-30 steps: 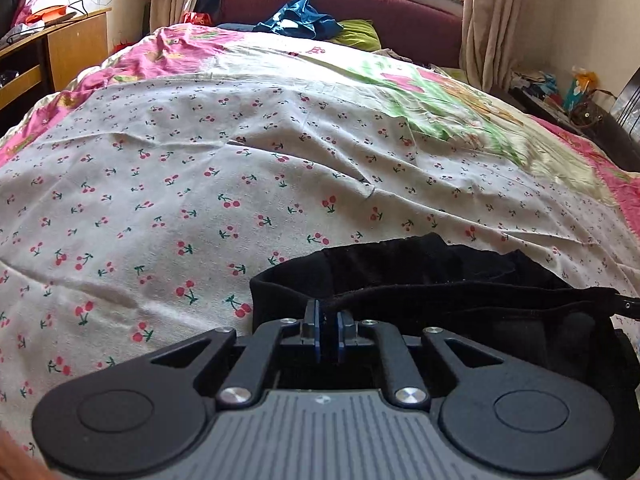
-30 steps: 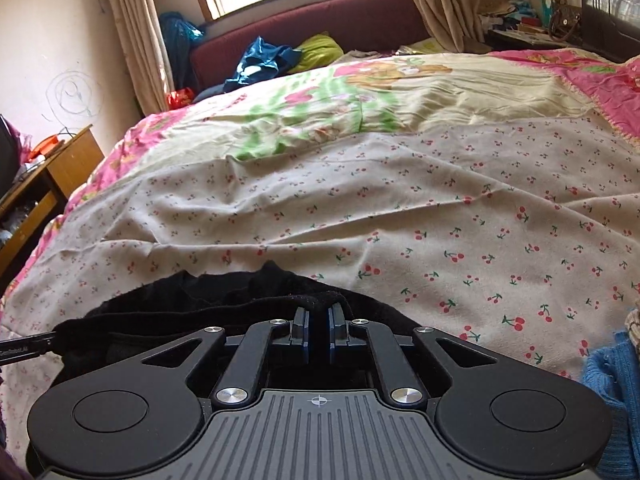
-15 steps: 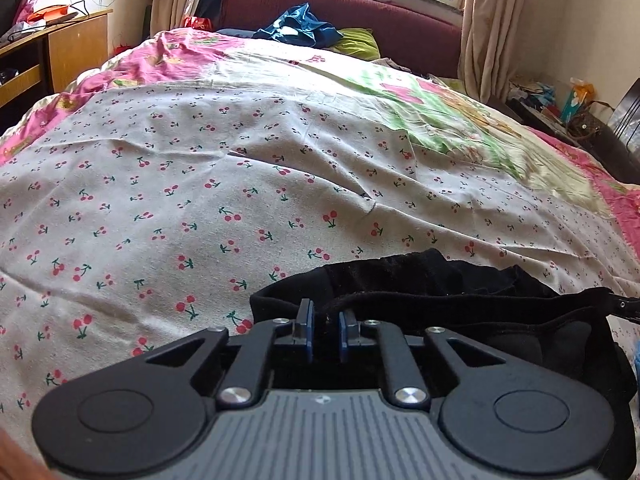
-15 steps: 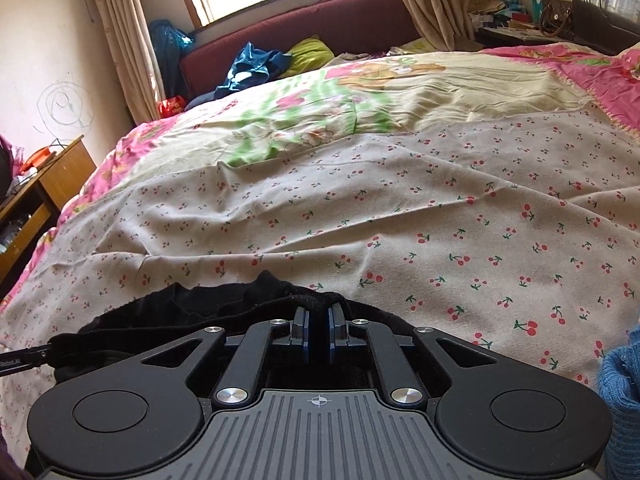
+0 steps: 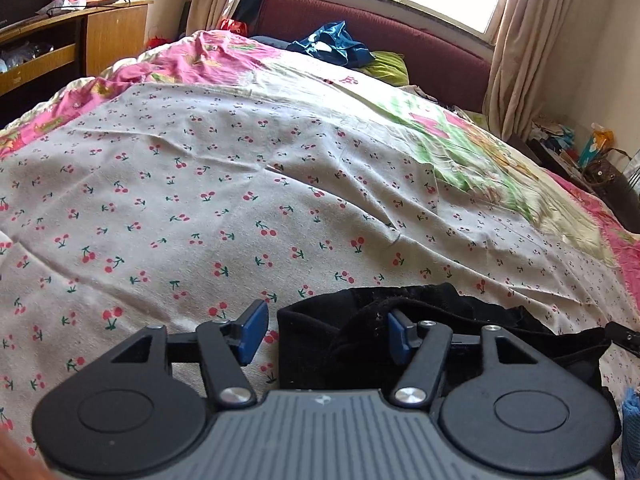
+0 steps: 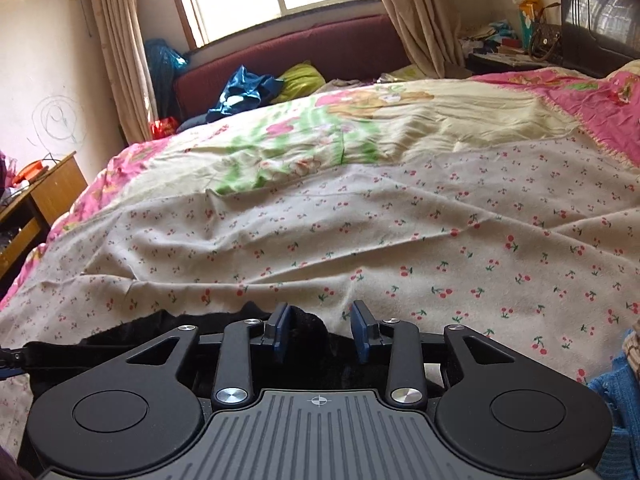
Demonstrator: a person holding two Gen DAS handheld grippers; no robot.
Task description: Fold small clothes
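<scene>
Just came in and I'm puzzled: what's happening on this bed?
A person holds a gripping tool in each hand and is folding a small black garment on the cherry-print sheet. Both tools are letting go: the left tool and right tool are opening, with the garment lying loose between their pads. A blue knit piece waits at the right.

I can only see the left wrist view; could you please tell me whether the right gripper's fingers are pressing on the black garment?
Observer: No. The right gripper is opening its jaws; the black garment lies between the fingers, unpressed.
Operator: Does the fabric reach past its right finger?
Observer: No, ahead of that finger only the cherry-print sheet shows.
Operator: Anything further right?
Observer: A blue knitted piece lies at that view's right edge.
</scene>
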